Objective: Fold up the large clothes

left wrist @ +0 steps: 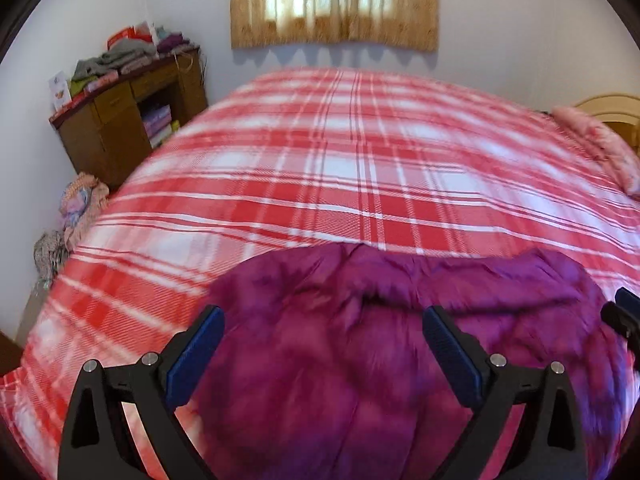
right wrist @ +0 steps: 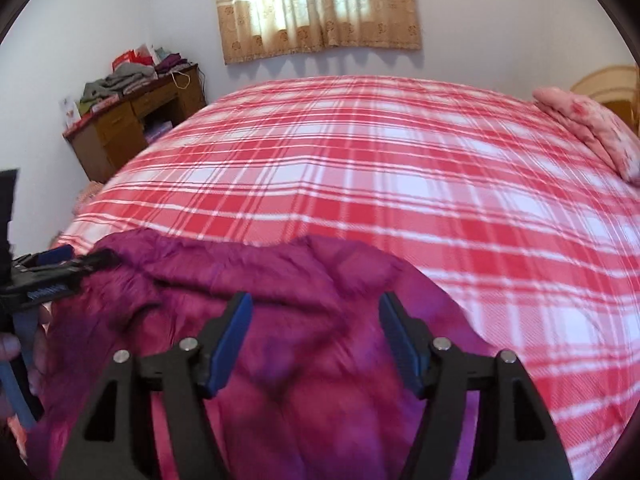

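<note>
I had both claws low over the near edge of the bed, and nearest to me lay the coat, a magenta padded thing spread flat on the plaid bedspread. My left claw was spread wide, its blue pads hanging over the coat's left part with nothing between them. My right claw was spread as well, over the coat's right part, pinching nothing. Whether either touched the fabric I could not tell, since both views were blurred with motion.

In the right view the left claw showed at the far left edge beside the coat's shoulder; in the left view a bit of the right one peeped in at the far right edge. The coat's far edge looked rumpled, with what seemed the collar bunched there and creases running across.

I judged the fold was not properly begun: the coat looked laid out and waiting. The next move, as I saw it, called for each claw to come down on an outer edge or sleeve, close firmly on the thick, slippery fabric, and carry it toward the middle.

Beyond the coat the bedspread ran bare to the far side. A pink pillow lay at the right, a cabinet heaped with folded clothes stood in the left corner, and a curtain hung on the far wall
</note>
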